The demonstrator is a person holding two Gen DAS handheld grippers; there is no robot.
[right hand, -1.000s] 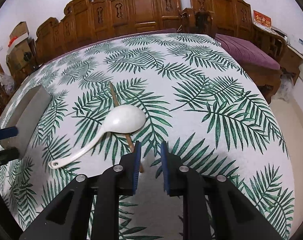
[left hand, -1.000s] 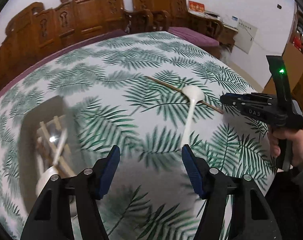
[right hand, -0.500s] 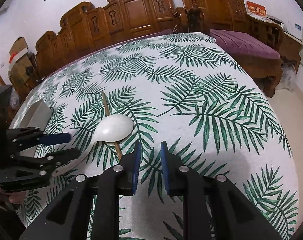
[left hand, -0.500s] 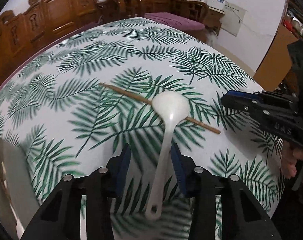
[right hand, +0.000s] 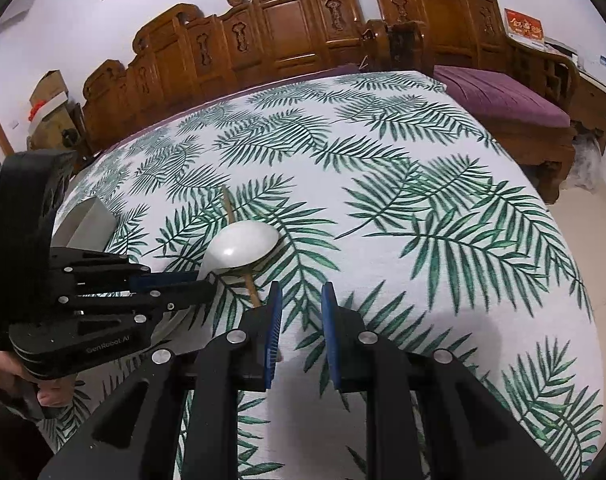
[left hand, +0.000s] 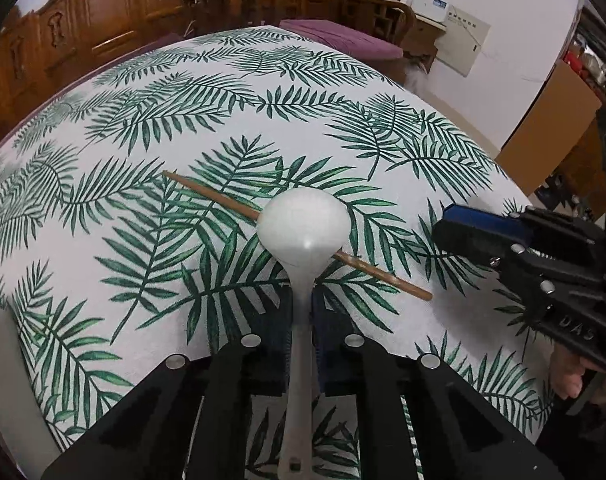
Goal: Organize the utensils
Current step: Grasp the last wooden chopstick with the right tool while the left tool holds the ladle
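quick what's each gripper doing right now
Left gripper: jaws have just been closing, now shut on the white plastic ladle's handle.
Right gripper: narrowly open, holding nothing.

On the table (left hand: 103, 280) the spoon's (left hand: 303, 228) bowl lies across the chopstick (left hand: 207, 194), the container (right hand: 87, 224) at its left edge.

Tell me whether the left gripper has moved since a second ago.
Yes. The left gripper moved along the table from the grey container to the white spoon, closing on its handle.

Black plastic left gripper (left hand: 302, 332) with blue pads, silver screws, black right gripper (right hand: 301, 330) with blue pads, white "GenRobot.AI" lettering on the body
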